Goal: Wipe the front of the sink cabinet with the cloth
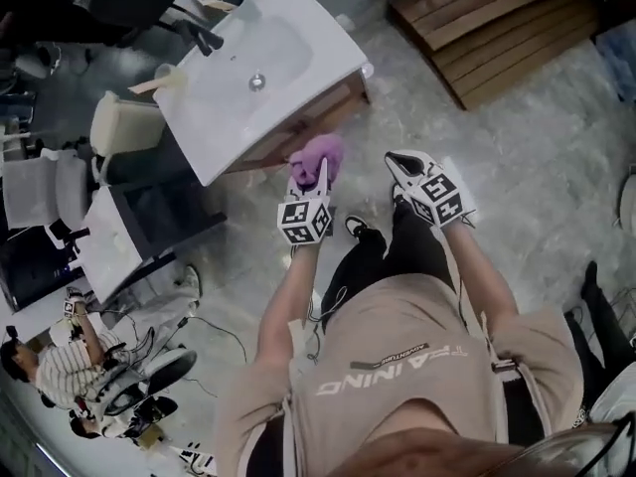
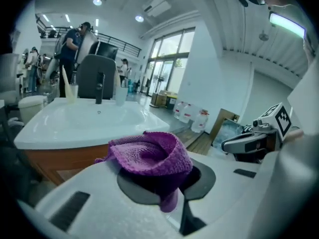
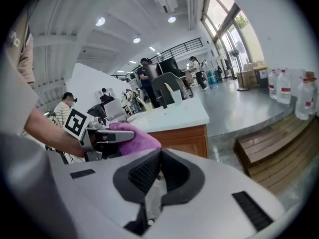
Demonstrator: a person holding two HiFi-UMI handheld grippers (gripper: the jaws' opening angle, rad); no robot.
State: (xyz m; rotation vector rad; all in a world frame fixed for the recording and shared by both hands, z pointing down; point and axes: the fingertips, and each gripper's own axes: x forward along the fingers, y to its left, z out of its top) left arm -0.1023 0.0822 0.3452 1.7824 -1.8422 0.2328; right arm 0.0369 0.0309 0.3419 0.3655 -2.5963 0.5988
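In the head view the sink cabinet's white basin top (image 1: 260, 63) lies at the upper left, and its wooden front (image 1: 303, 127) faces me. A bunched purple cloth (image 1: 318, 155) is pinched in my left gripper (image 1: 313, 175), which hovers just short of the front's lower edge. The left gripper view has the cloth (image 2: 149, 156) folded between the jaws, with the basin (image 2: 84, 121) and wooden front (image 2: 60, 161) beyond. My right gripper (image 1: 402, 164) is level with the left one, to its right, off the cabinet. Its jaws (image 3: 158, 169) are shut with nothing between them.
A black faucet (image 1: 204, 38) and a cup (image 1: 169, 78) stand on the basin top. A wooden pallet (image 1: 497, 28) lies on the floor at the upper right. Water bottles (image 3: 284, 91) stand beyond it. A person (image 1: 60, 366) sits at the lower left among cables.
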